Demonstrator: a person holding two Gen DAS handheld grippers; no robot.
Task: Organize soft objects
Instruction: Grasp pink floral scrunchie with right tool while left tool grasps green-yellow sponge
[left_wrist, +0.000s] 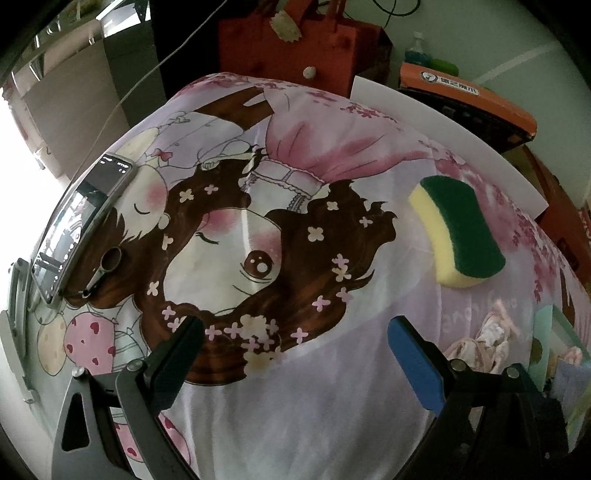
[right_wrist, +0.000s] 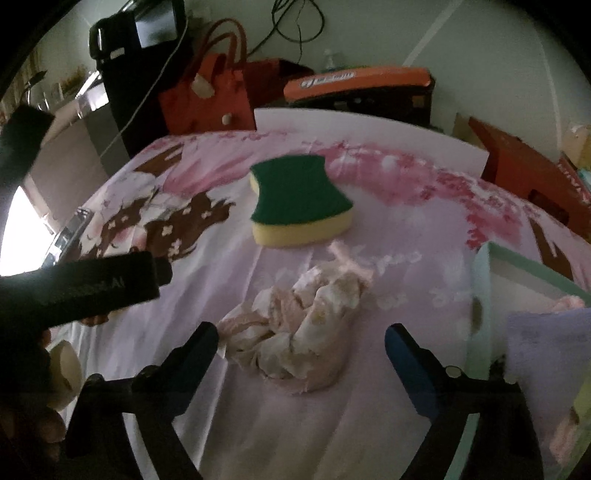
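Pale crumpled cloth (right_wrist: 295, 332) lies low-centre in your right view, between the right gripper's (right_wrist: 301, 350) spread, empty jaws; judging by this, you're approaching. Next: lower, clamp, carry it to the bin (right_wrist: 480, 295) at right. Left gripper (left_wrist: 295, 347) hangs open, empty; sponge (left_wrist: 458, 232) waits upper right.

A green-topped yellow sponge (right_wrist: 301, 201) lies on the cartoon-printed pink cloth (right_wrist: 258, 406), far of a crumpled pale fabric bundle (right_wrist: 295, 328). A pale green open box (right_wrist: 480, 295) stands right of the bundle. A red tote bag (right_wrist: 207, 99) and an orange carton (right_wrist: 358, 83) sit beyond the cloth's far edge.
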